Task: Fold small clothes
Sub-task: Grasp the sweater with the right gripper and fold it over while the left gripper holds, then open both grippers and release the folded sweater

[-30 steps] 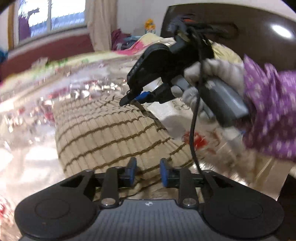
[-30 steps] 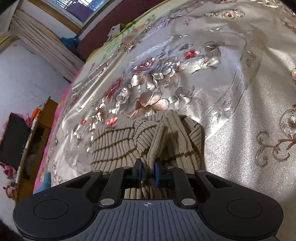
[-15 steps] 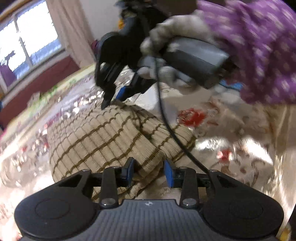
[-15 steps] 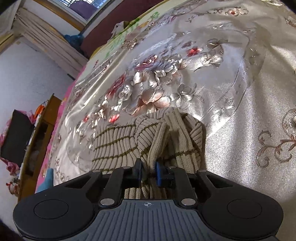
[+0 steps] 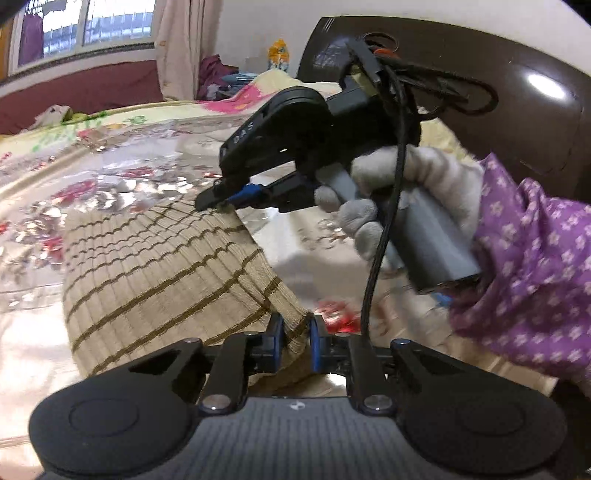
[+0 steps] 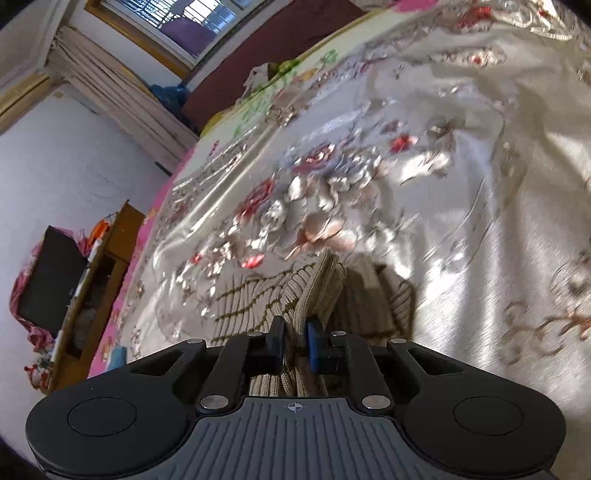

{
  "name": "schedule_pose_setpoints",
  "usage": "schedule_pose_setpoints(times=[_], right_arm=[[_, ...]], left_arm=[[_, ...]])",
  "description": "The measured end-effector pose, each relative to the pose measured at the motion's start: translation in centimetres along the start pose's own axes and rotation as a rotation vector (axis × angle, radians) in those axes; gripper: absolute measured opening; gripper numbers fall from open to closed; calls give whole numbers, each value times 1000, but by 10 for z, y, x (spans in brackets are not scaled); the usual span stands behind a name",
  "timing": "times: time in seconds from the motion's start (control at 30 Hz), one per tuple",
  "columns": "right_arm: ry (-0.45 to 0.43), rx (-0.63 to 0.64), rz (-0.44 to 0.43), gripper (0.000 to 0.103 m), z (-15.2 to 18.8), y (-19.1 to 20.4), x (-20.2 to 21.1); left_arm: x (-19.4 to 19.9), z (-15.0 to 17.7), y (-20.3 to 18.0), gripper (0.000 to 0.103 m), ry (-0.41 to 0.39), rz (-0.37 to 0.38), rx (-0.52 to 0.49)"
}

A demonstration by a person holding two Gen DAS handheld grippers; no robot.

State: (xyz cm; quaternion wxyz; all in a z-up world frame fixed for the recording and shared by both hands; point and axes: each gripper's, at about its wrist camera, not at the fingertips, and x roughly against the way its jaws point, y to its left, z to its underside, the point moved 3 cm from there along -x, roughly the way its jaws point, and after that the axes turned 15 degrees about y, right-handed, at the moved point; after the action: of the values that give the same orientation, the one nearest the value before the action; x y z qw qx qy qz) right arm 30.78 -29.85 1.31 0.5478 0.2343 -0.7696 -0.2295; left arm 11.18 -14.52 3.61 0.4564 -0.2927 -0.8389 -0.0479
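Garment: a beige ribbed knit top with thin brown stripes (image 5: 162, 273) lies on the bed, its right edge lifted off the cover; in the right wrist view the same knit (image 6: 314, 295) bunches into a raised ridge running up from the fingers.
Left gripper (image 5: 295, 338): low in its own view, its blue-padded fingers (image 5: 276, 339) pinch a narrow fold at the near right corner of the garment; knit fills the gap between them.
Right gripper (image 5: 225, 195): seen from the left camera at the far right corner of the garment, its tips are closed onto the cloth edge; in its own view (image 6: 293, 341) the two pads squeeze the gathered fold.
Right hand (image 5: 391, 199): in a pale knit glove, wrapped around the grey handle, with a purple dotted sleeve (image 5: 524, 266) behind it and a black cable (image 5: 384, 229) hanging in front.
Bed cover (image 6: 461, 206): shiny silver fabric with red and pink flowers, under the garment.
Surroundings: window (image 6: 184, 18) and curtains (image 6: 122, 107) far left, dark headboard (image 5: 517, 96) behind the right hand.
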Motion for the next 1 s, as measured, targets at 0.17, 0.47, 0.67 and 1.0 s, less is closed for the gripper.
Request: schedule_pose_setpoints(times=[0.17,0.47,0.67,1.0], right_arm=[[61,-32,65,17,9,-23,-23],[-36,-6,88,23,33,-21,19],[-3,107,42,23,99,-7,51],[94,190,119,24,141,7,20]], left_arm=[[-39,8,-3,21,119,18,1],[-9,27,2,32,106,92,16],[27,44,20,38,61,63,48],[34,57,79,39,53,-69,230]])
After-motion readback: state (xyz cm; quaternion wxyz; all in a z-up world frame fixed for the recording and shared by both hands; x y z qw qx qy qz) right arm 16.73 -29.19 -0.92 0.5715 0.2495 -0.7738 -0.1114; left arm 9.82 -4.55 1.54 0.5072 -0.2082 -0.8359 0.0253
